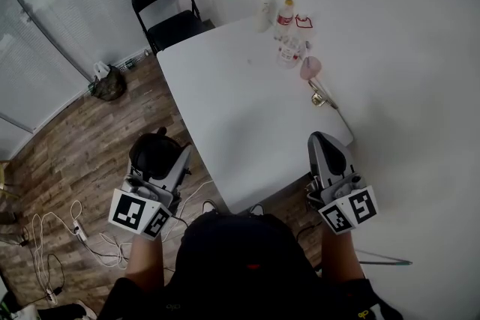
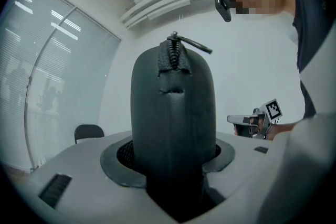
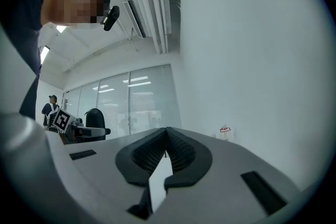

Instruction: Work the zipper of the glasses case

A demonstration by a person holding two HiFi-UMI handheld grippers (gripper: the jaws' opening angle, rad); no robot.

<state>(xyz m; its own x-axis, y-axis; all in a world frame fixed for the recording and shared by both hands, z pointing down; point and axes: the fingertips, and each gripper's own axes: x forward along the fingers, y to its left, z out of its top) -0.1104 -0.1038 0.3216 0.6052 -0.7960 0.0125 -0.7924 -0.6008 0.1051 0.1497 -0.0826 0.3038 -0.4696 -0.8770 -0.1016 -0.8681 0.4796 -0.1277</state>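
White table (image 1: 240, 109), cluttered at its far edge. Black glasses case (image 2: 173, 107): base hidden, clamped by left gripper (image 2: 173, 159); zipper pull (image 2: 191, 44) at far end. Right gripper (image 3: 166, 150): jaws closed together, empty.

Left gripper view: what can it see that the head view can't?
Only the left gripper view shows the zipper pull sticking out at the top of the glasses case, with the zipper seam running down from it. Only the head view shows the white table, the bottles at its far end, and the cables on the wooden floor. Both show the black case clamped in the left gripper, the right gripper and a black chair.
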